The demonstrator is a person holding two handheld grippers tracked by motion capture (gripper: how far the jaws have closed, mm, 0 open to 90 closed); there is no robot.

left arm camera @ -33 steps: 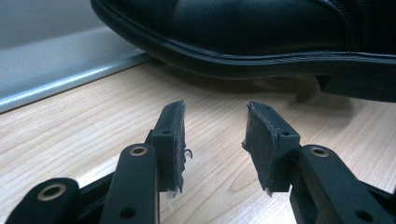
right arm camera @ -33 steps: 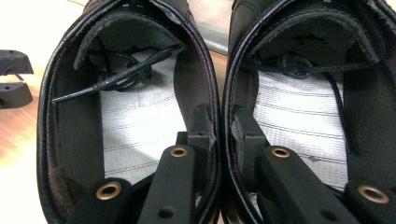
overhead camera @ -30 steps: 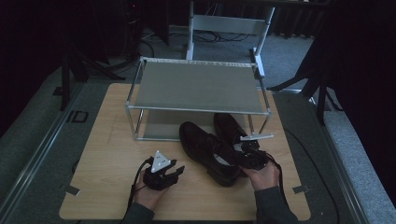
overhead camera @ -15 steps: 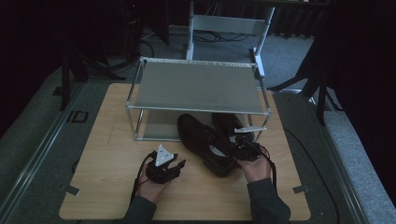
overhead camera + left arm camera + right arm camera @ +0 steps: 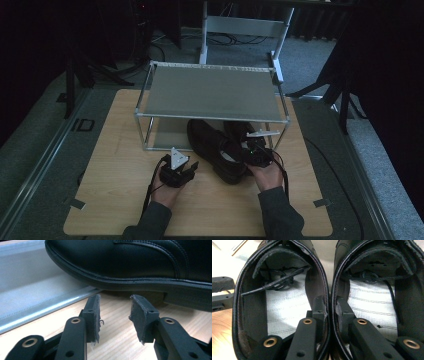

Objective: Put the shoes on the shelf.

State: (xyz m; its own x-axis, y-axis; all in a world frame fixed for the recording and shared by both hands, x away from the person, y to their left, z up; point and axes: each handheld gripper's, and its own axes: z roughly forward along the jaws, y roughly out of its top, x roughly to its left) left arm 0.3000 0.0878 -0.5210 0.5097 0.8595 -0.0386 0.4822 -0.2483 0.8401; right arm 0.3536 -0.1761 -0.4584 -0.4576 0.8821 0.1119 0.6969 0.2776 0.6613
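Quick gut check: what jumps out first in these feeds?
The pair of black shoes at the front of the metal rack, toes reaching under its top shelf. The right tongs pinch both shoes' inner collars together, one jaw inside each shoe. The left tongs stand open beside the near shoe's sole, gripping nothing.

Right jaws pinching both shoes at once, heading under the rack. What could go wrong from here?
1. The right gripper clamps only the two touching inner collars of the pair of shoes; one could slip free.
2. The toes may catch the rack frame.
3. The left gripper, jaws open by the sole, offers no support.
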